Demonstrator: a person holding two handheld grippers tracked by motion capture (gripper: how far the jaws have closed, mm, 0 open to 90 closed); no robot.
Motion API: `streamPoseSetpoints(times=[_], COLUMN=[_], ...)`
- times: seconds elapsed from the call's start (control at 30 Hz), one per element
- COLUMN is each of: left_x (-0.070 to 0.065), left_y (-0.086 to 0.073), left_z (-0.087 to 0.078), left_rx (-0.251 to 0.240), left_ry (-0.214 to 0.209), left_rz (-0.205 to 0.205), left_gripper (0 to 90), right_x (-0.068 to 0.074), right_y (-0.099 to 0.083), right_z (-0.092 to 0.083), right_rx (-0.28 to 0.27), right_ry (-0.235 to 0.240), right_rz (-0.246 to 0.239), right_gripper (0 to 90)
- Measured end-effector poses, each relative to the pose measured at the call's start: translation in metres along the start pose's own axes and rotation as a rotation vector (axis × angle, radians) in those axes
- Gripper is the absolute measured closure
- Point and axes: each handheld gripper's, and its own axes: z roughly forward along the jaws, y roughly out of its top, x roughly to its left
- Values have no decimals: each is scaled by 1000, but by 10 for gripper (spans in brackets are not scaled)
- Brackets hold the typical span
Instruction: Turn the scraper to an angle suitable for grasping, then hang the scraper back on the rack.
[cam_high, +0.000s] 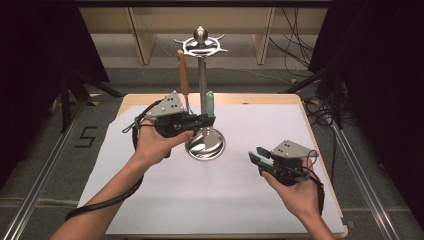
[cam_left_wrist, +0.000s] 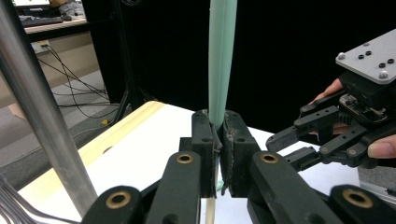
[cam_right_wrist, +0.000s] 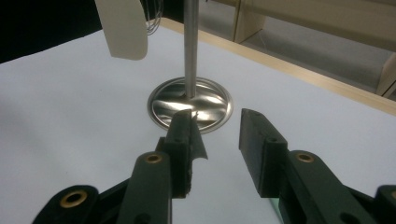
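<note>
The green handle's (cam_left_wrist: 222, 60) top is cut off by the frame edge.

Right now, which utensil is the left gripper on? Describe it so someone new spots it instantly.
Start at the steel stand rising from its round mirror base at the middle of the white-covered table. Two utensils are beside its pole; the left gripper is shut on the mint-green handle. Its neighbour, the brown wooden handle, hangs higher on the pole's other side.

The right tongs (cam_right_wrist: 215, 140) stand parted with nothing between the jaws, above the white-covered counter (cam_right_wrist: 70, 116). Just beyond them a steel rod (cam_right_wrist: 189, 42) rises from a round mirrored base (cam_right_wrist: 210, 105); a cream blade (cam_right_wrist: 122, 28) hangs upper left.
</note>
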Motion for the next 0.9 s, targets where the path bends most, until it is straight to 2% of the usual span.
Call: streamPoseSetpoints(times=[0.03, 0.07, 0.1, 0.13, 0.2, 0.23, 0.27, 0.3, 0.33, 0.37, 0.47, 0.5, 0.53, 0.6, 0.73, 0.77, 0.8, 0.9], left_x=[0, 1, 2, 3, 4, 5, 5, 6, 6, 7, 9, 9, 9, 9, 11, 12, 13, 14], left_y=[0, 1, 3, 5, 9, 11, 13, 15, 17, 18, 20, 21, 21, 22, 25, 26, 27, 30], left_z=[0, 0, 0, 0, 0, -1, -1, -1, -2, -2, -3, -3, -2, -2, -2, -1, -2, -1], left_rx=[0, 2, 1, -1, -1, 0, -2, -1, -4, -3, 7, 8, 9, 10, 14, 15, 18, 11], left_ry=[0, 0, 0, 0, 3, 6, 11, 12, 17, 24, 38, 44, 46, 42, 40, 46, 49, 43], left_rz=[0, 1, 1, 4, 6, 12, 13, 14, 12, 9, 1, -5, -8, -10, -24, -29, -30, -36], left_gripper=[844, 844, 844, 844, 844, 844, 844, 844, 844, 844, 844, 844, 844, 844, 844, 844, 844, 844], right_x=[0, -2, -5, -5, -7, -5, -5, -5, -4, -5, -5, -7, -6, -9, -9, -9, -10, -6], right_y=[0, 1, 1, 1, 0, -1, -1, -1, -2, -3, -3, -3, -3, -2, -3, -3, -4, -5], right_z=[0, -2, -1, -1, 0, 0, 0, -2, -4, -3, -7, -6, -5, -8, -8, -8, -9, -10], right_rx=[0, 26, 8, 12, 4, -10, -10, 11, 24, -2, 3, -10, -18, -11, -19, -19, -2, 9], right_ry=[0, 7, -6, -7, -12, -19, -19, -17, -10, -22, -24, -23, -21, -33, -41, -41, -37, -32], right_rz=[0, -3, -33, -12, -27, -4, -4, -10, 4, -6, 5, -15, 7, -27, 27, 27, -2, 37], right_gripper=[655, 655, 655, 655, 655, 655, 655, 655, 655, 655, 656, 656, 656, 655, 660, 660, 662, 662])
